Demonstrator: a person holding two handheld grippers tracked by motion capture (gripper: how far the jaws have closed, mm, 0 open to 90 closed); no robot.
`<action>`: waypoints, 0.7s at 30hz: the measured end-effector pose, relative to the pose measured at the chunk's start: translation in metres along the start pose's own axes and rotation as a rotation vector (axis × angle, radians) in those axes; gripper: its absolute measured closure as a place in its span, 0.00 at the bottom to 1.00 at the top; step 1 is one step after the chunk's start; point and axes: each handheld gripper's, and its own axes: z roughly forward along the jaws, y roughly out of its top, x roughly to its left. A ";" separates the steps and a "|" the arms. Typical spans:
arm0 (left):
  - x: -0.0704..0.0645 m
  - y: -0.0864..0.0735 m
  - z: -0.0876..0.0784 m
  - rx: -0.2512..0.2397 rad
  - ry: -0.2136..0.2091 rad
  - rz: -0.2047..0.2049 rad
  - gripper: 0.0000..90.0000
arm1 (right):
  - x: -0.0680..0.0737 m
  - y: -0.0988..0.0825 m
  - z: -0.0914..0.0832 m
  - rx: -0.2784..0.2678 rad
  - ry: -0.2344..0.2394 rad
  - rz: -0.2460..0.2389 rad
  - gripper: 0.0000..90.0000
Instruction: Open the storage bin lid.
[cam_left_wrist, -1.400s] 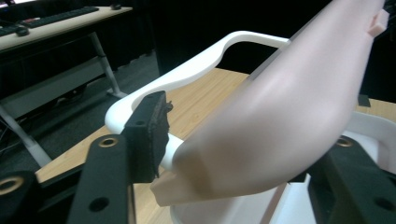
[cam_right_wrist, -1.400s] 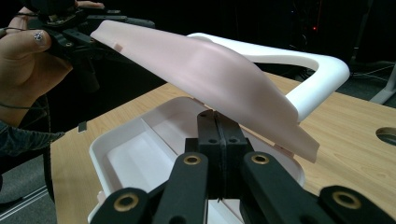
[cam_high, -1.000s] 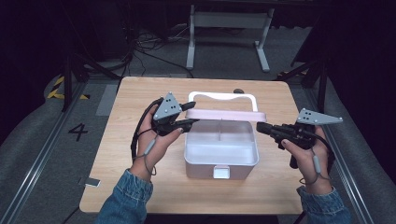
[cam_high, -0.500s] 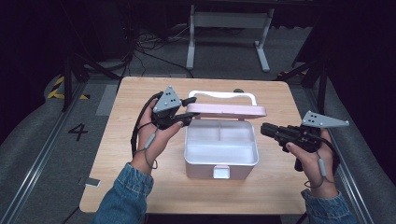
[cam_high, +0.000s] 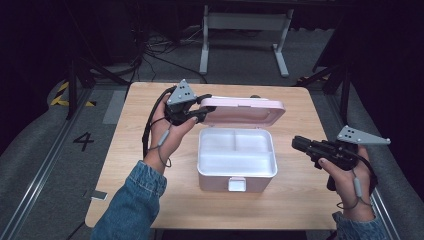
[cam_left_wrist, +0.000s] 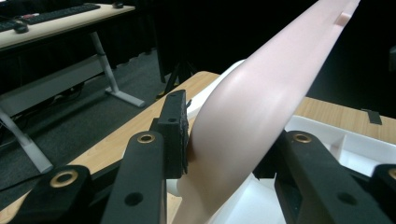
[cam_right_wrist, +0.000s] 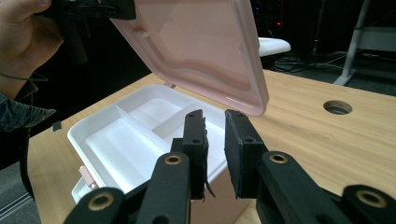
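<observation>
High view
Box: a white storage box (cam_high: 236, 162) sits near the middle of the wooden table (cam_high: 300, 210), latch side toward the near edge, so that the person can work into it from the front.
Lid: the pink lid (cam_high: 243, 110) is raised on its hinge along the box's far side, standing partly up, which leaves the divided tray open to reach.
Left gripper: the left gripper (cam_high: 196, 114) clamps the lid's left end; its jaws have just been closing, with the lid edge between them, likely to carry the lid further back.
Right gripper: the right gripper (cam_high: 299, 143) hangs apart from the box, toward the table's right edge, holding nothing, its jaws a little parted after having just been opening.
Writing: a "4" (cam_high: 83, 141) is marked on the floor left of the table; no brand can be read on the box.

Left gripper view
Grip: both pads press on the pink lid (cam_left_wrist: 261, 98), which runs up and away between them; the white box (cam_left_wrist: 336, 140) lies below.
Writing: none legible.

Right gripper view
Jaws: a narrow gap, nothing in it; the right gripper (cam_right_wrist: 215, 140) points at the box's near wall.
Interior: the box (cam_right_wrist: 135, 135) shows empty compartments under the tilted lid (cam_right_wrist: 196, 51), held up at its far corner by the left gripper (cam_right_wrist: 93, 9).
Table: a round cable hole (cam_right_wrist: 337, 107) lies toward the far edge.
Writing: none legible.
</observation>
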 end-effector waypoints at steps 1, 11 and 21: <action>0.001 0.000 0.001 0.002 0.005 -0.003 0.72 | 0.000 -0.001 -0.002 0.000 -0.005 0.001 0.88; 0.017 0.006 0.013 0.014 0.011 -0.025 0.73 | -0.006 -0.013 -0.023 0.012 -0.084 0.022 0.86; 0.033 0.010 0.027 0.044 0.025 -0.056 0.72 | -0.010 -0.019 -0.035 0.016 -0.124 0.034 0.85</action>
